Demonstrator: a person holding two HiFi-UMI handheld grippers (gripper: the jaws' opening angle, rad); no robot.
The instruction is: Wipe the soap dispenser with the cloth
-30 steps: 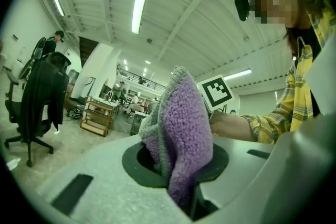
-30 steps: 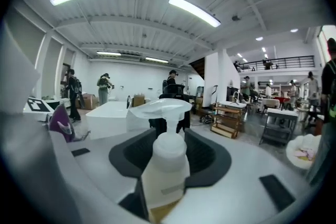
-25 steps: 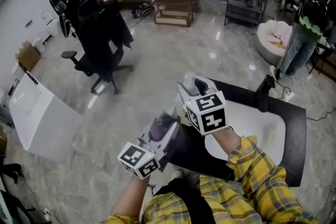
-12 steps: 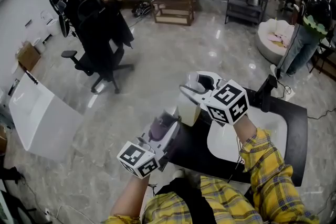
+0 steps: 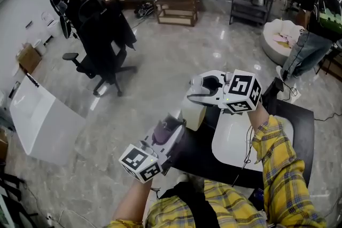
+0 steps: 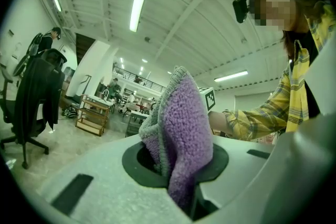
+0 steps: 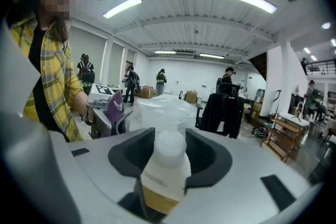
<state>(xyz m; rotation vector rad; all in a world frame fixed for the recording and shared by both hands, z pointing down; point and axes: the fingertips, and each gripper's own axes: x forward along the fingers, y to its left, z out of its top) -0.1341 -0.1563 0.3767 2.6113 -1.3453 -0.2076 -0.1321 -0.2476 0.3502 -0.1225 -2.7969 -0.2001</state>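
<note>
1. My right claw grasps the soap dispenser even as its jaws are easing apart. The bottle sits between them, up off the desk.
2. My left claw is clenched on the purple cloth.
3. A white basin lies at 4 o'clock of the dispenser. An office chair draped in black stands far off at 10 o'clock.
4. The dispenser is at 1 o'clock of the cloth, near but apart.
5. In the right gripper view its long axis follows the claw's line, with the pump end pointing away at 12 o'clock.
</note>
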